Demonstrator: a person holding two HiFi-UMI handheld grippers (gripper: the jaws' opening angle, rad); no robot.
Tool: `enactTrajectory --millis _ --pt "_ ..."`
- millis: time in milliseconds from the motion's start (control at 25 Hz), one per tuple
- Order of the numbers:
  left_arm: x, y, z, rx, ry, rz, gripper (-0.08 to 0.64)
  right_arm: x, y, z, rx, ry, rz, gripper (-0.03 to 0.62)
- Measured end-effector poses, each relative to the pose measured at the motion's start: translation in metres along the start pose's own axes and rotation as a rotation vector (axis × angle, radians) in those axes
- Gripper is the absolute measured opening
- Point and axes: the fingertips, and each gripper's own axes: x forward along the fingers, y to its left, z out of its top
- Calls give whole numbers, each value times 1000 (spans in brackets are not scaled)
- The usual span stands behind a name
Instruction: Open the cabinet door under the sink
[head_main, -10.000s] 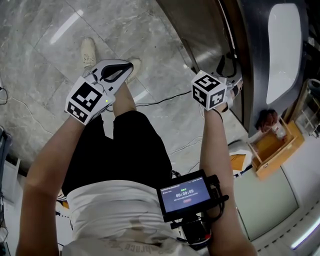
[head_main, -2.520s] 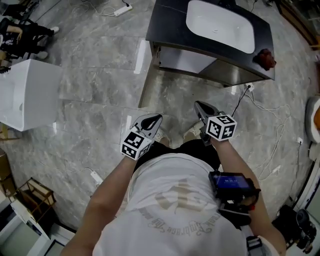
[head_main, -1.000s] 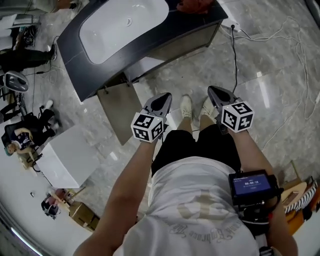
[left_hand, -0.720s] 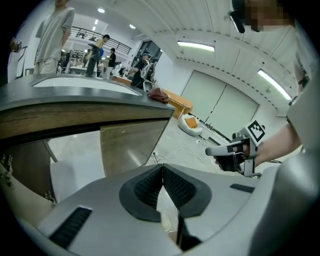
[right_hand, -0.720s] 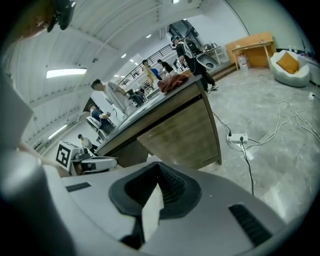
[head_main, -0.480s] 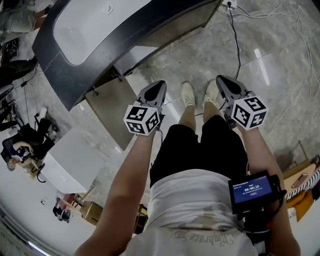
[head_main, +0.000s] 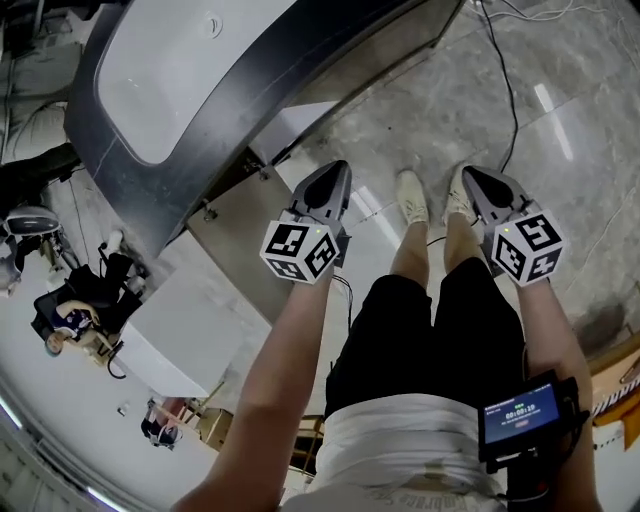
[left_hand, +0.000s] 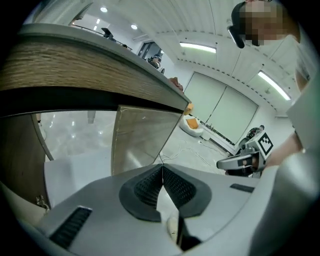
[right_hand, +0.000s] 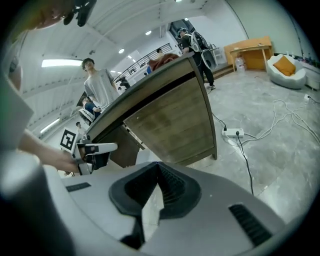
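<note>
Being a rigid wooden panel, the cabinet door (right_hand: 172, 125) is expected to swing lightly if hooked at its free edge; left gripper (left_hand: 161, 167) and right gripper (right_hand: 159, 166) are seen closed and empty.

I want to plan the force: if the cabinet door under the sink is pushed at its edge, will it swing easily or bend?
The cabinet door looks like a flat, rigid board, so it probably will not bend. It already stands swung out, so it likely turns freely on hinges. Its face looks glossy, so a push may slip.
</note>
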Motion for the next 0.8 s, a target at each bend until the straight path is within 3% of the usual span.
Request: enactTrajectory --millis 160,280,360,640,800 --pt "5 12 23 -16 -59 48 11 2 6 -1 8 -3 18 14" --pt "10 27 39 -149 -142 76 9 5 5 -1 10 1 18 14" --pt "13 37 46 -194 -178 105 11 6 4 -1 24 3 17 14" --pt "25 61 63 -13 -170 181 11 3 -2 -9 45 23 -6 14" --pt "27 77 65 25 -155 220 141 -1 -8 -15 58 35 -27 14"
